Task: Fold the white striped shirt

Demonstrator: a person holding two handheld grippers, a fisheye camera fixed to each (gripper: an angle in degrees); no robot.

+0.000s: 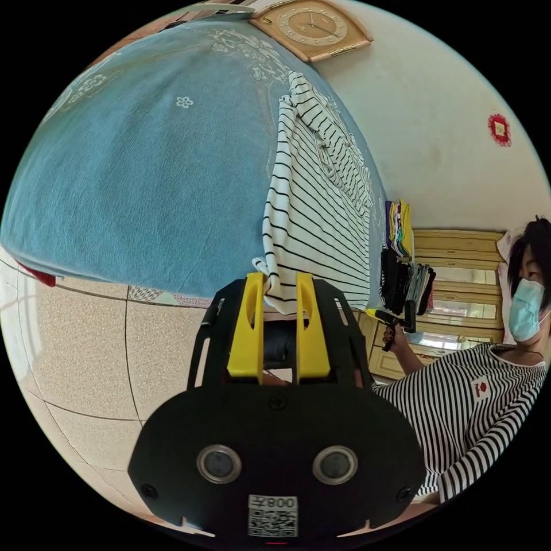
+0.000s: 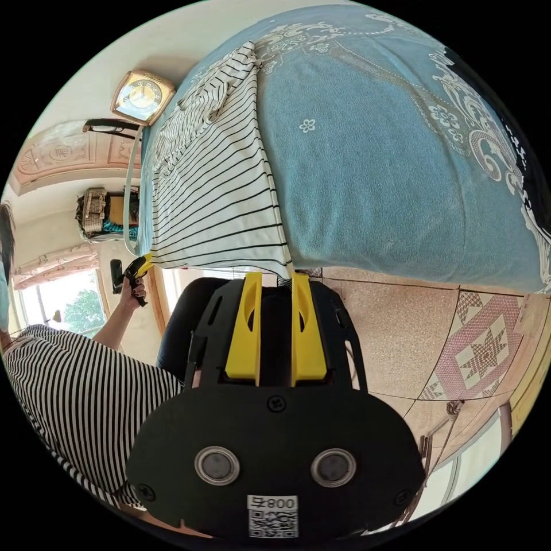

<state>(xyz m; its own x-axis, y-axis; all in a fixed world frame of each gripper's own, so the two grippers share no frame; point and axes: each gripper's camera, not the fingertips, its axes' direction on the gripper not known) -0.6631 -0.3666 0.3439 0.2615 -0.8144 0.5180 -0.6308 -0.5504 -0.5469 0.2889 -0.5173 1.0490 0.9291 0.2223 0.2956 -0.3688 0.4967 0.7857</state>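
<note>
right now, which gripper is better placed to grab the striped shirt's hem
Left, likely: the striped shirt has a hem corner hanging between the left gripper fingers; the right gripper sits just below the hem.

**A tiled room with a covered bed**

A blue patterned bedcover [image 1: 143, 172] is spread over the bed. The floor [image 1: 86, 344] is laid in beige speckled tiles. A wooden-framed clock [image 1: 313, 26] is hung on the white wall [image 1: 436, 115]. Daylight is admitted through a window [image 2: 63, 304].
</note>
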